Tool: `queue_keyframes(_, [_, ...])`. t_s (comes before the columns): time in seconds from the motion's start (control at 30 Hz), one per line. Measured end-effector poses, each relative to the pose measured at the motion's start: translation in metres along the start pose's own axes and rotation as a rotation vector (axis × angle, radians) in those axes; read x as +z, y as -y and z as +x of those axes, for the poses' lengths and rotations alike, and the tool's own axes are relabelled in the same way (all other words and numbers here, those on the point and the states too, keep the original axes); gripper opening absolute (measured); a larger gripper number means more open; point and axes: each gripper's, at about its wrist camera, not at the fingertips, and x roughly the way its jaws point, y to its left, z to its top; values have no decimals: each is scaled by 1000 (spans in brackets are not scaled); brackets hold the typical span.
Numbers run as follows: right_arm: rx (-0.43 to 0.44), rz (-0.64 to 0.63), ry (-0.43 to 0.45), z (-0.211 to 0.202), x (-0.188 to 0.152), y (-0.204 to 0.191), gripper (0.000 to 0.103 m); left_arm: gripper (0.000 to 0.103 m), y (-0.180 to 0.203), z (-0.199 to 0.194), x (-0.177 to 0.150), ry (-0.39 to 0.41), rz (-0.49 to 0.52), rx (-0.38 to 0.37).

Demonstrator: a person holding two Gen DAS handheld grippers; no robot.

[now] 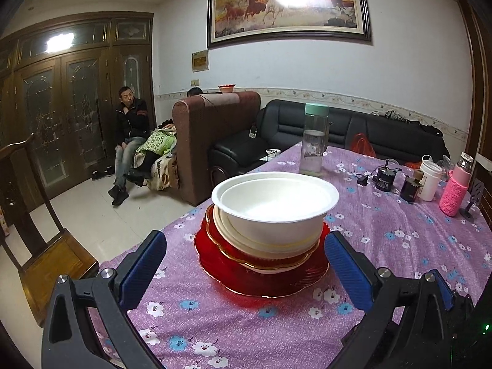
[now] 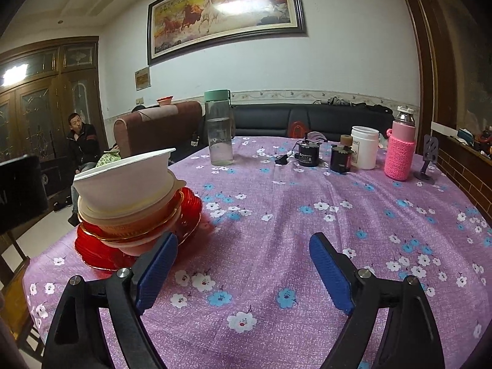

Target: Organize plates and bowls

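Note:
A stack of dishes stands near the table's left edge: two nested white bowls (image 1: 273, 203) on cream, gold-rimmed plates (image 1: 270, 258), with a wide red plate (image 1: 261, 286) at the bottom. My left gripper (image 1: 244, 235) is open, its blue pads level with the red plate on either side and clear of it. In the right wrist view the same white bowls (image 2: 123, 181) and red plate (image 2: 92, 252) sit at the left. My right gripper (image 2: 243, 240) stands wide open over bare cloth, with nothing between its fingers and its left fingertip close to the stack's right side.
The purple flowered tablecloth (image 2: 276, 203) covers the table. A clear bottle with a mint lid (image 2: 219, 129) stands behind the stack. At the far right are a pink-sleeved bottle (image 2: 399, 153), a white jar (image 2: 364, 147) and small black devices (image 2: 309, 153). A wooden chair (image 1: 46, 246) stands left of the table.

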Motion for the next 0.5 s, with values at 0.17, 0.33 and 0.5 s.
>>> queue_keyframes(0.17, [18,-15,-33,-4,3,-11,91,103,-7,0,-2,-18,-11,-19])
queue_keyframes(0.33, [31,-44,-65,-9,4,-25,91,103,-15,1,-4,-38,-23,-30])
queue_keyframes(0.5, [24,-59,-84,-12,1,-34,91,103,-23,0,-7,-56,-38,-45])
